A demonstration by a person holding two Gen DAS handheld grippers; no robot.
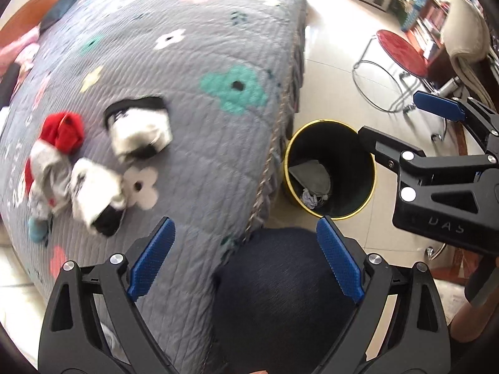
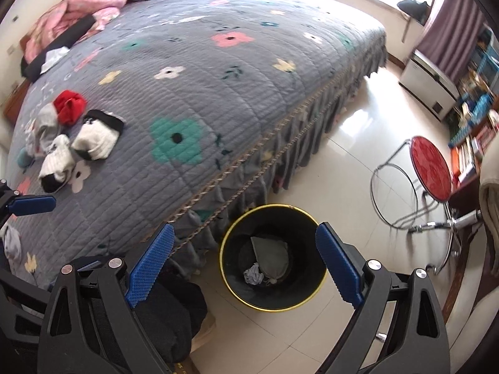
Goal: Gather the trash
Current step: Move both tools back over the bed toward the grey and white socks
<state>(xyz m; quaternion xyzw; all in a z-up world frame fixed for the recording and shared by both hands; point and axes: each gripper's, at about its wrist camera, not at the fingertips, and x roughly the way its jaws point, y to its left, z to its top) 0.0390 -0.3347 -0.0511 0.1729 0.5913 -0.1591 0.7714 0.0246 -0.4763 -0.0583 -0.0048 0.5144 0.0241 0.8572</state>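
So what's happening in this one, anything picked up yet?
Not yet. A person holds two claws, both open and empty. The right claw hangs over the black bin on the floor beside the bed, which already holds a few scraps. The left claw points toward the pile of socks on the quilt.

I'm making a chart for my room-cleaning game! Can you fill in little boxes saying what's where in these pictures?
bed: grey quilt with flower patches
on the bed: pile of socks, white-and-black, grey and red ones
bin: black bin with yellow rim on the floor beside the bed
inside bin: grey cloth and a crumpled scrap
left gripper: open, holding nothing
right gripper: open, holding nothing, above the bin
nearby: red stool
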